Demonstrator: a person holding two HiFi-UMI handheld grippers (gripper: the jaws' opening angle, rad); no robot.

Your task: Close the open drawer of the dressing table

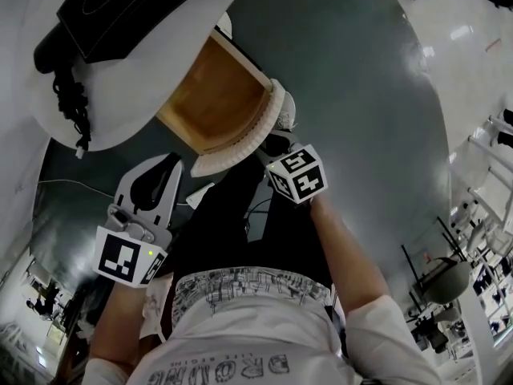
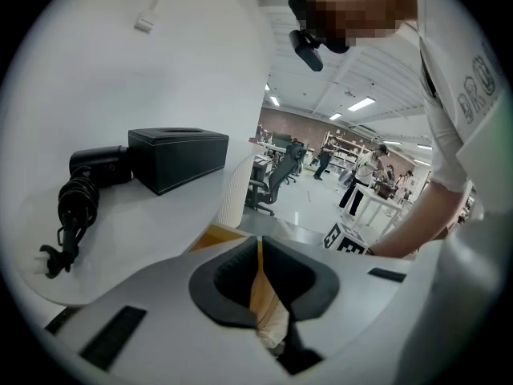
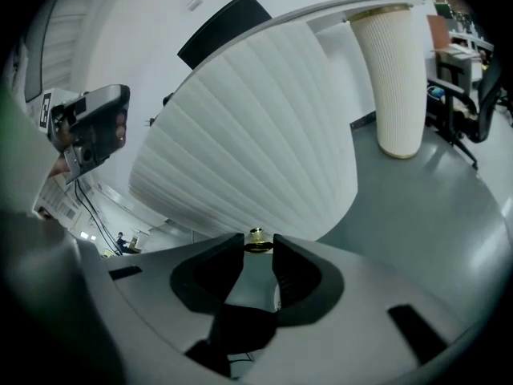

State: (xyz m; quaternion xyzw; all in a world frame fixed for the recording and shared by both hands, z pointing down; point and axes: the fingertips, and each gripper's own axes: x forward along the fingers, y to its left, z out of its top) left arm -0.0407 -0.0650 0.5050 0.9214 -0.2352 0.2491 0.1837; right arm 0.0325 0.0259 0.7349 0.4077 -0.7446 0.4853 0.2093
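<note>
The white dressing table [image 1: 120, 107] has its drawer [image 1: 212, 95] pulled out, showing a wooden inside and a ribbed white front [image 1: 240, 147]. My right gripper [image 1: 276, 141] is at that front. In the right gripper view the ribbed front [image 3: 256, 135] fills the frame, and its small brass knob [image 3: 257, 236] sits at the mouth of my right gripper [image 3: 257, 244], whose jaws stand apart on either side of it. My left gripper [image 1: 170, 160] hangs left of the drawer, apart from it, pads together. In the left gripper view, the drawer's wood [image 2: 210, 237] shows beyond my left gripper [image 2: 259, 245].
A black box [image 2: 178, 157] and a black hair dryer with coiled cord [image 2: 84, 184] lie on the tabletop. A ribbed white leg [image 3: 398, 79] stands right of the drawer. A thin cable [image 1: 72, 184] runs over the grey floor. People and desks are far off.
</note>
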